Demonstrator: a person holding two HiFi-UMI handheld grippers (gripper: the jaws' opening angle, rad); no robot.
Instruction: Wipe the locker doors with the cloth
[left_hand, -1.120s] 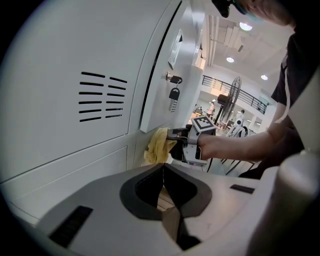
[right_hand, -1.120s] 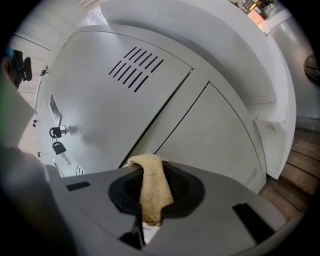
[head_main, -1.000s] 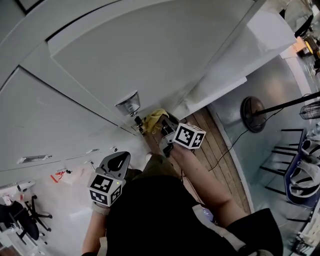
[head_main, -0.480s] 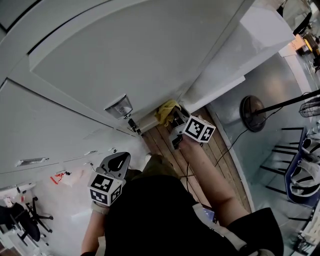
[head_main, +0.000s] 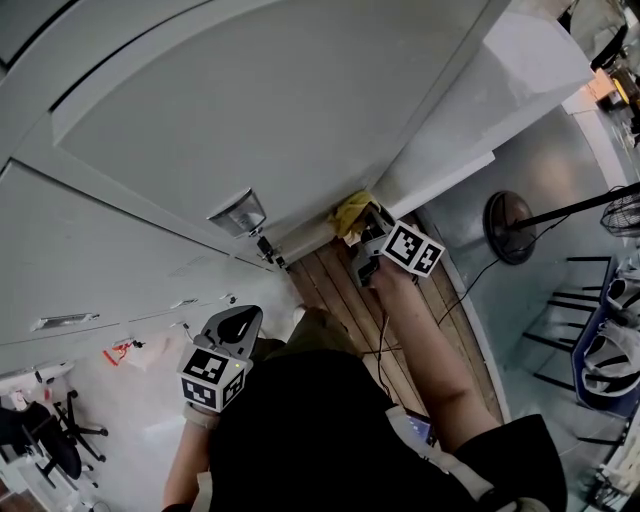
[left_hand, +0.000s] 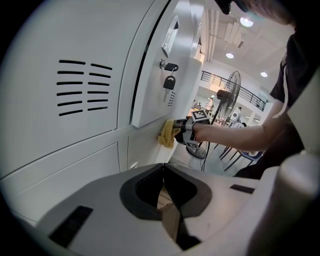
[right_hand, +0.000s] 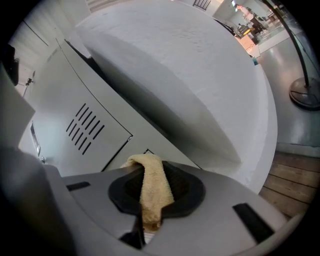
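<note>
The left tongs (left_hand: 162, 186) sit close to my body at waist level. In the left gripper view I read their two jaws as brought together with nothing between them. They touch no surface.

The right tongs (right_hand: 146, 202) are extended forward on the outstretched forearm (head_main: 425, 340), above the wooden floor (head_main: 335, 290). In the right gripper view I read their jaws as clamped on the yellow cloth (right_hand: 151, 186). A fold of it runs up between the jaws and bunches out past the tips.

In the head view the cloth (head_main: 352, 208) lies against the lower edge of the white locker door (head_main: 300, 100), near that door's right corner. The left gripper view confirms contact: the cloth bundle touches the bottom of the door panel, below and just to the right of the key (left_hand: 169, 82) that hangs from the lock. A neighbouring panel to the left carries two columns of vent slots (left_hand: 82, 87).

Beyond the door, a black cable (head_main: 470, 285) trails across the floor. It leads toward the round base of a pedestal fan (head_main: 508, 228), which stands well apart from the lockers.
</note>
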